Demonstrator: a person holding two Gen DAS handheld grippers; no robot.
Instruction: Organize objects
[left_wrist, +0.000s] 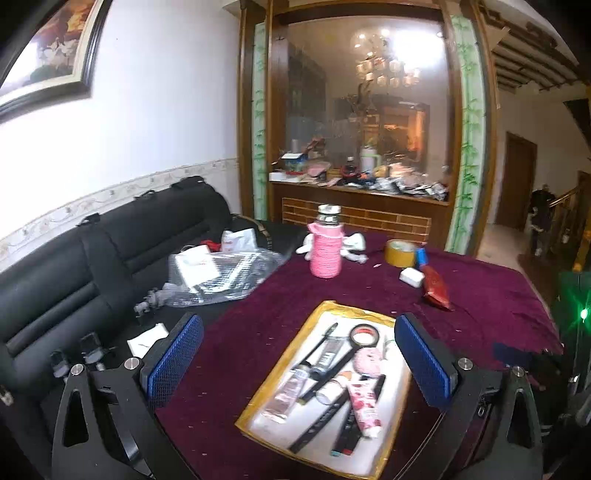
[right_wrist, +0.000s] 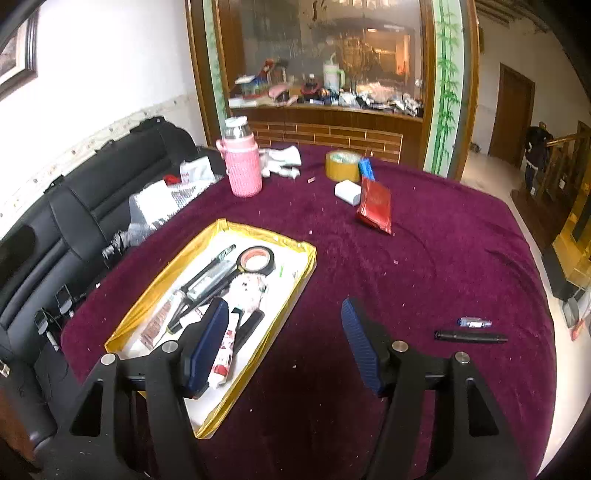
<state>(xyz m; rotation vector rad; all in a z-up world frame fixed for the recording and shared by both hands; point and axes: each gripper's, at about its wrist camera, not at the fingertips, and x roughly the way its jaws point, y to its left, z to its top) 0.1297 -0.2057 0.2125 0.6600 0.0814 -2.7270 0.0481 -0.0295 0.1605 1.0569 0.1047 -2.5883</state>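
Observation:
A gold-rimmed tray with a white inside lies on the purple tablecloth. It holds a black tape roll, a pink flowered tube, pens and other tubes. My left gripper hovers over the tray, jaws wide open and empty. My right gripper is open and empty above the tray's right rim. A black pen and a small blue item lie on the cloth to its right.
Farther back stand a pink-sleeved bottle, a yellow tape roll, a white box and a red packet. A black sofa with a plastic bag borders the table's left.

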